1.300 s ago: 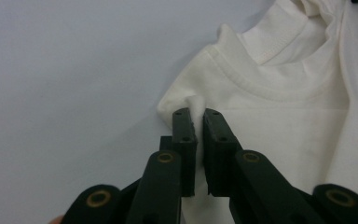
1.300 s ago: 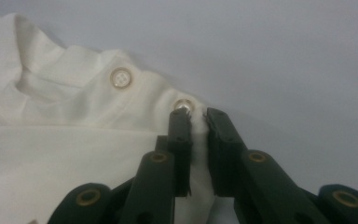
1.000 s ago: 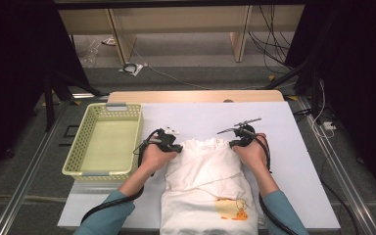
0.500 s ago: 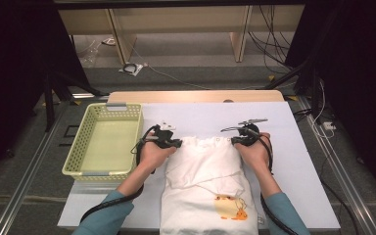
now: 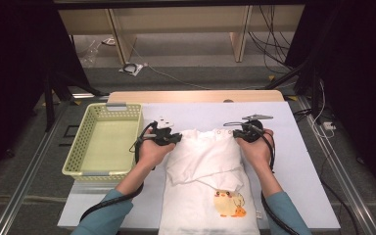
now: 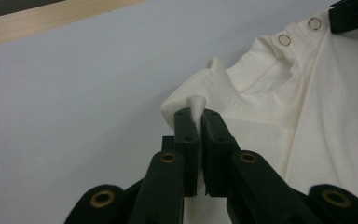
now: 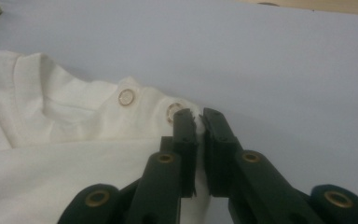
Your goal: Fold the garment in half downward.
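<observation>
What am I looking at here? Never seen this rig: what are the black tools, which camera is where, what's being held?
No robot here: a person in teal sleeves holds a black two-jaw hand gripper in each hand. The high view looks down on the pale lilac table; the left gripper and right gripper each carry a camera that looks along their own jaws. On the table lie a white cotton baby shirt with a yellow chick print and a pale green plastic mesh basket, left of the shirt. Each gripper is shut on the shirt's top edge, the left at one shoulder corner, the right beside the metal snap buttons.
</observation>
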A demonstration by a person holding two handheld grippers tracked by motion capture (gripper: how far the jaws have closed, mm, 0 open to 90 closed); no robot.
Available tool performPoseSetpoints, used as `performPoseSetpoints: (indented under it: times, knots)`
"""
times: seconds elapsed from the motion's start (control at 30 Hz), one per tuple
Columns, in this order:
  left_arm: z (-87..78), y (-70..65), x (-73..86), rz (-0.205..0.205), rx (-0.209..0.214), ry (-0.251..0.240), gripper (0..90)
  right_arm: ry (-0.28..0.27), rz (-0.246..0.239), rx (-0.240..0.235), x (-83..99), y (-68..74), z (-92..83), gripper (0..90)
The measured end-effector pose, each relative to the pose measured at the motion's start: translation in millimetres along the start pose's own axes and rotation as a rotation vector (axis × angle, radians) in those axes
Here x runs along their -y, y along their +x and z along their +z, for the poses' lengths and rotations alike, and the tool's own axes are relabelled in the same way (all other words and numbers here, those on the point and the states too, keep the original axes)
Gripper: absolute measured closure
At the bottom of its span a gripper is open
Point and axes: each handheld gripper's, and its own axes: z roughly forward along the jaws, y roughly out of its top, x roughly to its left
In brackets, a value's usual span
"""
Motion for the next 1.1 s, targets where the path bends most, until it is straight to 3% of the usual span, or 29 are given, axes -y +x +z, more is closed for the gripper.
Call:
performPoseSetpoints:
  times: [0.63, 1.1]
  knots:
    - [-6.0, 0.9, -14.0, -0.039, -0.006, -0.094, 85.9, -0.073, 0.006, 0.024, -11.3, -0.9, -9.0, 84.9]
    - [-11.5, 2.5, -21.4, -0.040, -0.008, -0.125, 85.9, -0.116, 0.008, 0.037, -20.1, 0.7, -15.1, 85.0]
